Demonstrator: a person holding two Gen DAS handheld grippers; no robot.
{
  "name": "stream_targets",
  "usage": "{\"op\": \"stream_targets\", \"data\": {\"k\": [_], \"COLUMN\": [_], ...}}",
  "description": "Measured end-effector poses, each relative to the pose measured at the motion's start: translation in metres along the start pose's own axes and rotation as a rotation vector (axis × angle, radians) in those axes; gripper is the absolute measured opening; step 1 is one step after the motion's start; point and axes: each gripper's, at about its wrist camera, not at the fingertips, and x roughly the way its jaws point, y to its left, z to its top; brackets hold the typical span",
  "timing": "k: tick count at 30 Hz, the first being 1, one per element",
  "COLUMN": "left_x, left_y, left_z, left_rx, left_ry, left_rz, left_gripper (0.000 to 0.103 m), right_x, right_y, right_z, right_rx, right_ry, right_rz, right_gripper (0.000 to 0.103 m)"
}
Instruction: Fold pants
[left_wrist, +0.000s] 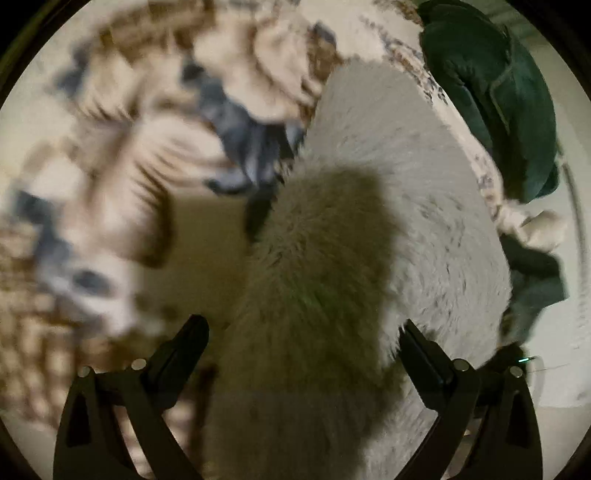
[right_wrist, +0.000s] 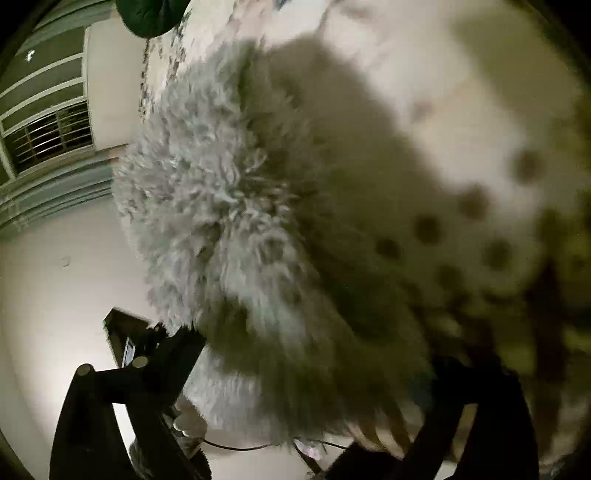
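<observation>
The pants (left_wrist: 388, 177) are grey and fluffy, lying on a patterned bedspread (left_wrist: 122, 155). In the left wrist view they fill the middle and right, and run down between my fingers. My left gripper (left_wrist: 303, 332) is open, its jaws wide apart on either side of the fleece, which lies in shadow there. In the right wrist view the same fluffy pants (right_wrist: 207, 192) fill the centre. My right gripper (right_wrist: 314, 350) is open too, with the fleece bunched between its fingers; the right finger (right_wrist: 461, 387) is dark and blurred.
A dark green cloth (left_wrist: 495, 92) lies at the far right of the bed. A window with bars (right_wrist: 51, 136) and a pale wall (right_wrist: 55, 277) show left in the right wrist view. A cable (right_wrist: 236, 447) runs below the fleece.
</observation>
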Motion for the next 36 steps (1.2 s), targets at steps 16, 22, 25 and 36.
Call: {"op": "stream_targets", "data": {"k": [16, 22, 25, 36], "left_x": [-0.075, -0.119, -0.134, -0.148], "left_y": [-0.041, -0.042, -0.027, 0.069], "left_z": [0.025, 0.100, 0.155, 0.451], "left_rx": [0.094, 0.114, 0.115, 0.124], "left_ry": [-0.083, -0.177, -0.219, -0.336], "left_rz": [-0.204, -0.269, -0.293, -0.259], "left_gripper": [0.039, 0.039, 0.039, 0.039], "right_x": [-0.017, -0.008, 0.016, 0.242], "right_y": [0.108, 0.211, 0.261, 0.444], "right_z": [-0.005, 0.036, 0.066, 0.242], "right_rx": [-0.098, -0.196, -0.230, -0.322], "right_ry": [-0.098, -0.162, -0.184, -0.239], "right_rz": [-0.022, 0.000, 0.011, 0.039], "right_gripper": [0.039, 0.038, 0.039, 0.038]}}
